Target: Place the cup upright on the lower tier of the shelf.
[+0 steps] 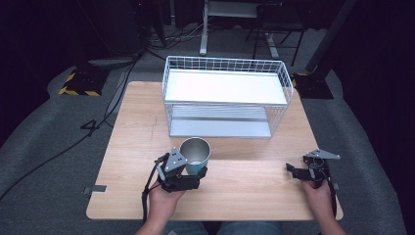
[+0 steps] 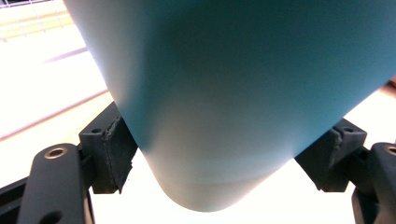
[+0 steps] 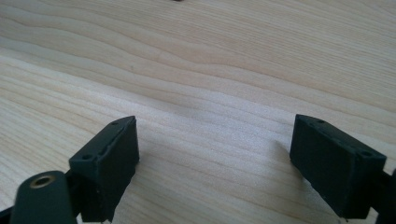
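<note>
While my left gripper [image 1: 195,172] clamps the teal cup [image 1: 195,155] just before the wire rack [image 1: 226,95] | right gripper [image 1: 299,172] gapes empty, right of rack | step: transport, likely | next: lift, keep upright.

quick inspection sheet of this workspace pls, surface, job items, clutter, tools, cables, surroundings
surface: light wooden table, bare apart from the items listed.
job's things: blue cup with a metal inside, upright near the front; white wire rack with two shelves at the far side, both shelves bare.
clutter: nothing seen.
grippers: left tool closed on the cup's lower wall, pads pressing either side; right tool open, low over bare wood at the front right, holding nothing.
cables: one trails from the left tool off the front edge; several black ones run across the floor at the left.
surroundings: grey carpet, dark backdrop, stand bases and a yellow-black striped plate behind.
</note>
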